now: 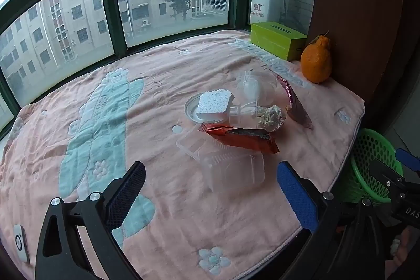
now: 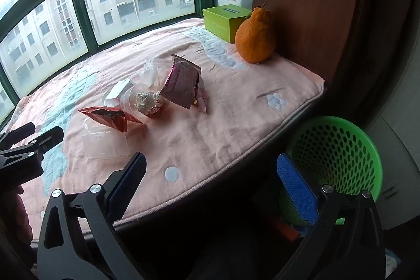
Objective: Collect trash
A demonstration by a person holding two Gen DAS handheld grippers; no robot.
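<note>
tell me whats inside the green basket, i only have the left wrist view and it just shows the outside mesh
Observer: From the right wrist view, the green basket sits on the floor below the table edge, and its visible inner wall and upper part look bare; the bottom is hidden behind the right gripper.
Operator: is the right gripper holding anything
Observer: No, its jaws stand wide apart with nothing between them, above the table edge and the basket.
Operator: that dark red wrapper by the orange, flat or propped
Observer: The dark red wrapper stands propped up at a tilt, leaning by the clear cup that holds crumpled foil.
</note>
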